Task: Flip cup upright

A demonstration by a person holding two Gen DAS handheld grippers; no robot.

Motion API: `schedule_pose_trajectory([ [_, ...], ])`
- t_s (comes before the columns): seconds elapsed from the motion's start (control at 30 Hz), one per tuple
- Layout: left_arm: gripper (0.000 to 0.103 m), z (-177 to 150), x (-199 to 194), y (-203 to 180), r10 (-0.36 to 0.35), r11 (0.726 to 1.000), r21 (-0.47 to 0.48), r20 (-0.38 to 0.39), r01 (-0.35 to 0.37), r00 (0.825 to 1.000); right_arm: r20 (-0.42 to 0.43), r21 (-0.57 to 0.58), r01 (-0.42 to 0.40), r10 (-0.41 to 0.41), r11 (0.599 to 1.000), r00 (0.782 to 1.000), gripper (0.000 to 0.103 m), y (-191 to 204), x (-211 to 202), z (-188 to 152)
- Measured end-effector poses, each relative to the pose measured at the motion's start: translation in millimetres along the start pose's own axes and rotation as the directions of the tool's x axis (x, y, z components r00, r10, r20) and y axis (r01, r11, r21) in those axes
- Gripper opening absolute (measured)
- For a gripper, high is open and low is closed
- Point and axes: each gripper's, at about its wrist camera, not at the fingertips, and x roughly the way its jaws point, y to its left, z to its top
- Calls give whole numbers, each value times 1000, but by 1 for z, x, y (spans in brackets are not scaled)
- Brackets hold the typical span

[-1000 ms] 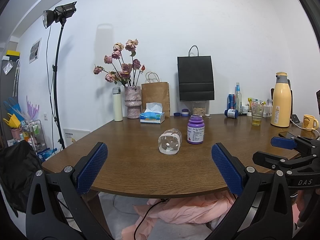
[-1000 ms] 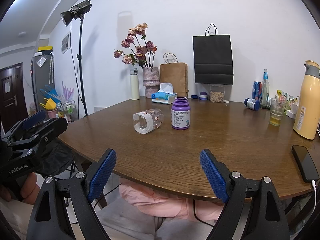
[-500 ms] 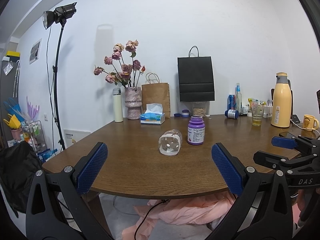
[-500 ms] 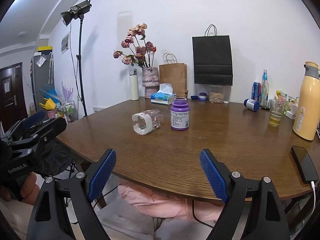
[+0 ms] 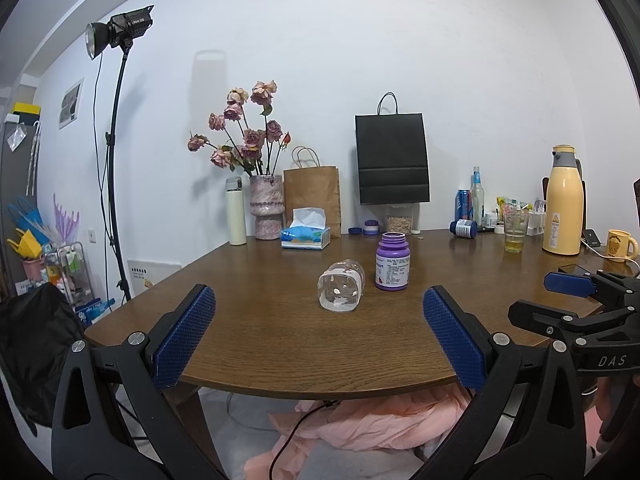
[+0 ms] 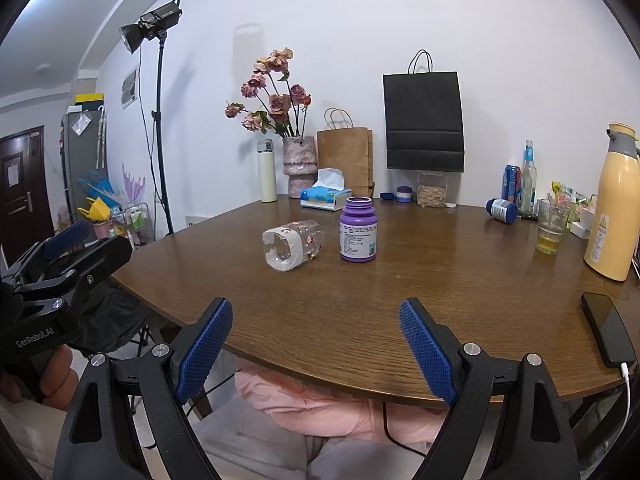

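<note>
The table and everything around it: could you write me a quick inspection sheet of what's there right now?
Surface: round wooden table, dry as far as seen.
Job's things: clear cup lying on its side, mouth toward the cameras, just left of the upright purple jar; whether they touch is unclear.
Clutter: flower vase, tissue box, paper bags, yellow flask, glass of drink, phone.
Grippers: left gripper and right gripper both open, empty, at the near table edge.
Cables: white cord plugged into the phone; black cable under the table.
Surroundings: studio light stand, white wall, pink cloth on the floor.
</note>
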Motion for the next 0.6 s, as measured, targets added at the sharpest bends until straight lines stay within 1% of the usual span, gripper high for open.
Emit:
schedule_pose_trajectory([
  [0.6, 103, 1, 1, 0, -1, 1000, 1, 0, 1, 1000, 0, 0, 1, -1, 1000, 1000, 90, 0, 0, -1],
])
